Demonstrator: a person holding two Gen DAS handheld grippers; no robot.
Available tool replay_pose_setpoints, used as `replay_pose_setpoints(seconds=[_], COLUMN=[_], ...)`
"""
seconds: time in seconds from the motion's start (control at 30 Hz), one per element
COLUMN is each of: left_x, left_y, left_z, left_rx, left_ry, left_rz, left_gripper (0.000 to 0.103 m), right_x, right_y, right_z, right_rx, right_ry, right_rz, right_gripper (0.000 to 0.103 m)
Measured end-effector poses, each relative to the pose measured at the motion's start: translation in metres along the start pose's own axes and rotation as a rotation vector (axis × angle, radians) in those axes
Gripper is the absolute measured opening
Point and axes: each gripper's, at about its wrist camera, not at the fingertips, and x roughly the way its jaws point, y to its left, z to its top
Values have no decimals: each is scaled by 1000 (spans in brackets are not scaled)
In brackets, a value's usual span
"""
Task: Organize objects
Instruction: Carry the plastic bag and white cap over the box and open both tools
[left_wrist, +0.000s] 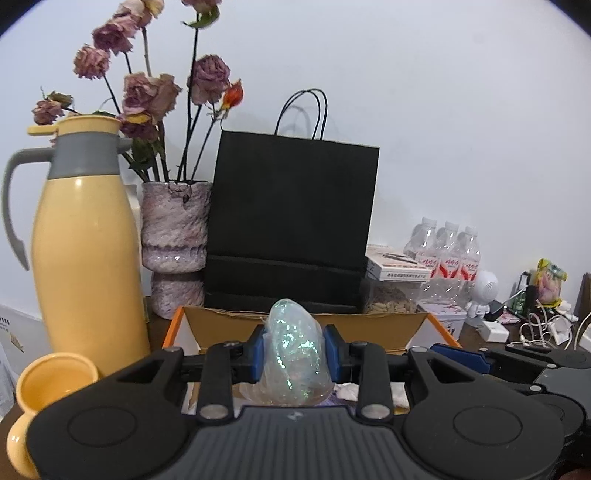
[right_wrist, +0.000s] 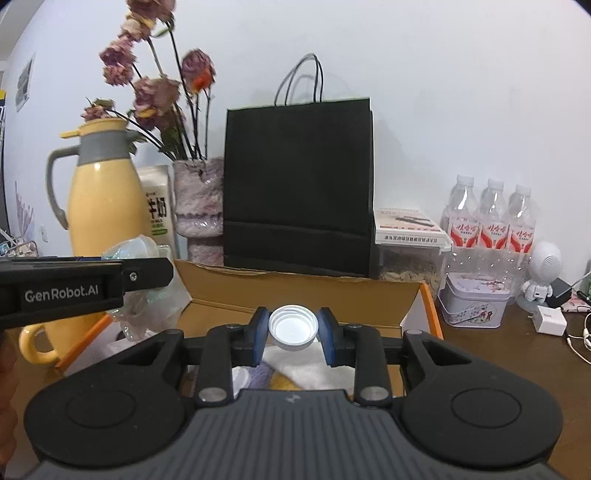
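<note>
White wall, dark wooden table (right_wrist: 517, 350), black paper bag (right_wrist: 297, 184) at 12 o'clock behind open cardboard box (right_wrist: 295, 291).
Left gripper (left_wrist: 295, 350) clamps crumpled clear bottle (left_wrist: 295, 354); right gripper (right_wrist: 293, 332) pinches white cap (right_wrist: 293, 326), both above box.

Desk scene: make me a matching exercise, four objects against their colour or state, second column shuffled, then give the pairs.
Things:
1. paper bag
2. thermos jug
3. bottle cap
4. crumpled plastic wrap

States:
A. pinched in the left gripper
B. yellow with a grey band
C. black, upright behind the cardboard box
D. white, clamped in the right gripper

Pairs: 1-C, 2-B, 3-D, 4-A
</note>
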Motion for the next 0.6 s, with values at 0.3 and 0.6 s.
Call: replay_pose_setpoints(seconds=[0.3,0.6], left_x=[31,22], left_y=[4,12], left_z=[-4,-5], left_rx=[35,-10], left_ry=[7,-26], left_rz=[56,74], left_gripper=[85,103], right_x=[31,20], right_y=[-4,-10], right_z=[-4,-8], right_rx=[-14,-3], right_ry=[82,79], right_rz=[-20,-37], right_gripper=[57,103])
